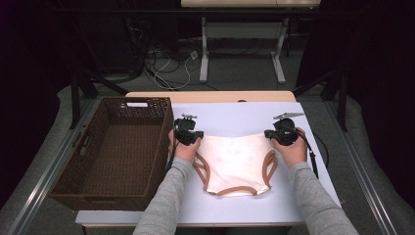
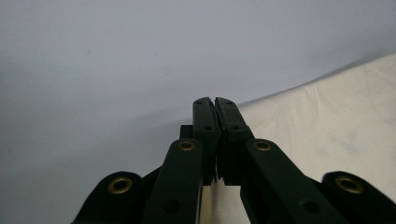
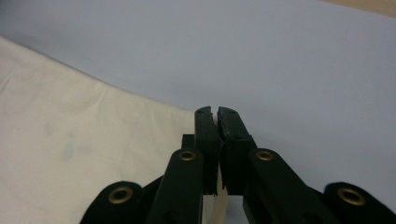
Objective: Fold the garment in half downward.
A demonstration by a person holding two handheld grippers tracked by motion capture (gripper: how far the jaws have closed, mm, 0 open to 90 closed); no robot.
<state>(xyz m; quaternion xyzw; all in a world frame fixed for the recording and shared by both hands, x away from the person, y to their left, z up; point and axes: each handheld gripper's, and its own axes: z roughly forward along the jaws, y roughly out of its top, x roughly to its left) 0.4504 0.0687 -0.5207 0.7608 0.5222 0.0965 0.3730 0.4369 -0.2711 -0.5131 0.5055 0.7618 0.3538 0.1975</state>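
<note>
A cream garment (image 1: 235, 161) with brown trim lies flat on the pale blue table (image 1: 235, 115), its trimmed edges toward the person. My left gripper (image 1: 188, 134) sits at the garment's far left corner and my right gripper (image 1: 281, 134) at its far right corner. In the left gripper view the jaws (image 2: 215, 105) are pressed together, with a sliver of cream cloth (image 2: 327, 130) caught low between them. The right gripper view shows the same: jaws (image 3: 215, 114) closed on the corner of the cloth (image 3: 70, 140).
A brown wicker basket (image 1: 164, 142) stands on the left side of the table, right beside my left hand. Bare table surface lies beyond the garment. A desk frame and cables stand on the floor farther back.
</note>
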